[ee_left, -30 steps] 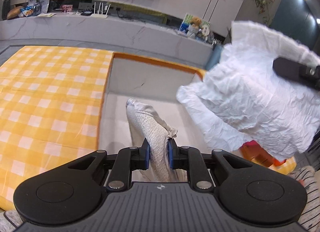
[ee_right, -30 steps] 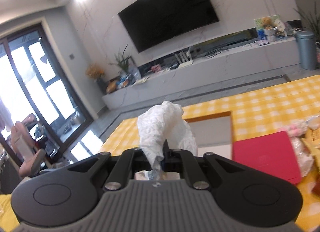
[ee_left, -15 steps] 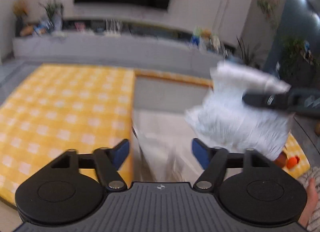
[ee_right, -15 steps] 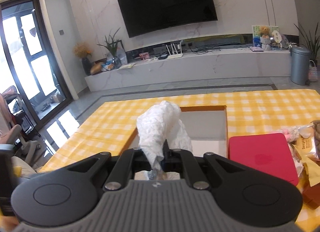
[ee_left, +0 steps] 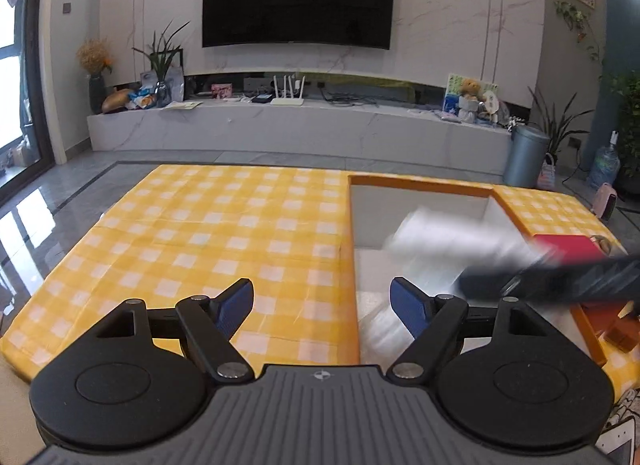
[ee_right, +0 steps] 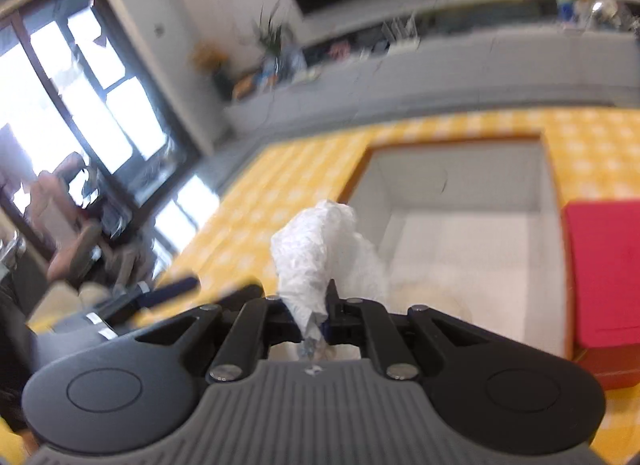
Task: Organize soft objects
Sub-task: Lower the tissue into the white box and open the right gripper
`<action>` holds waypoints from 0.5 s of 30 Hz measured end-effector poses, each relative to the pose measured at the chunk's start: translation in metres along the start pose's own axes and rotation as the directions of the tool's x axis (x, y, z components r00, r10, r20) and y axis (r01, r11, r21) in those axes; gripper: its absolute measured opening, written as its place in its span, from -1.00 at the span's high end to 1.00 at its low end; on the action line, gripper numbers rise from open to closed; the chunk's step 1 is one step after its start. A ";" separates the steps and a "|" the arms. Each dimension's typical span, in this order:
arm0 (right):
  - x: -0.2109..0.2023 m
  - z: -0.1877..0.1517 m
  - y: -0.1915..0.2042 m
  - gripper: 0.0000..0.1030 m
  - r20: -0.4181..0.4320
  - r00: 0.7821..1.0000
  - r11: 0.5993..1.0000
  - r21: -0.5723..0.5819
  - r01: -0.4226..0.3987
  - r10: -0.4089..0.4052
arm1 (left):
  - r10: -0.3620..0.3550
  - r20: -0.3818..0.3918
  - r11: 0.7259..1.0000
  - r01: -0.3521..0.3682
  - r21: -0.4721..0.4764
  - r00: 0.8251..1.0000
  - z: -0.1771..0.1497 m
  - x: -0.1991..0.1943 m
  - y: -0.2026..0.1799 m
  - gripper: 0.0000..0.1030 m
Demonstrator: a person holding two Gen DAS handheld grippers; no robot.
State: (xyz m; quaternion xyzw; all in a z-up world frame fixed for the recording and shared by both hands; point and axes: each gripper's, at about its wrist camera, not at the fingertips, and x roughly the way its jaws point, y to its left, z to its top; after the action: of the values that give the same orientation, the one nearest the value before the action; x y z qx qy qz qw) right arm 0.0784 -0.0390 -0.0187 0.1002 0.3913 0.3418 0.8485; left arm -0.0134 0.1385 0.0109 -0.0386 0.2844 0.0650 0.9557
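Note:
My left gripper is open and empty above the near edge of the yellow checked table, left of the open orange-rimmed box. My right gripper is shut on a crinkled white soft bundle and holds it over the box. In the left wrist view the right gripper and its white bundle appear blurred over the box. Pale soft material lies in the box's near part.
A red lid lies right of the box; it also shows in the left wrist view. The yellow checked tablecloth stretches to the left. A TV wall and a long marble shelf stand behind.
My left gripper let go of the grey-white cloth, opened wide and pulled back and up. My right gripper has tilted down over the box with the white bundle.

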 end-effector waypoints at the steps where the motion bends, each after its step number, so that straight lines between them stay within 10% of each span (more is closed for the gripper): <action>1: 0.010 -0.002 0.000 0.89 -0.021 0.998 0.998 -0.021 0.060 -0.061 | -0.006 0.005 1.000 0.006 -0.004 1.000 0.000 -0.002 0.001 -0.78; 9: 0.055 -0.019 0.001 0.80 -0.123 0.928 0.918 -0.242 0.315 -0.351 | 0.003 -0.018 0.997 -0.004 -0.073 1.000 0.001 0.005 0.016 -0.77; 15: 0.067 -0.022 -0.010 0.72 -0.234 0.953 0.976 -0.141 0.165 -0.194 | 0.010 -0.037 0.995 -0.014 -0.101 0.999 0.001 0.009 0.021 -0.76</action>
State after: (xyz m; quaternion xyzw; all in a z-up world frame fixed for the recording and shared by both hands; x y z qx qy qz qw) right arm 0.0982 -0.0051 -0.0776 -0.0302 0.4798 0.2958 0.8254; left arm -0.0086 0.1605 0.0062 -0.0863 0.2983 0.0844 0.9468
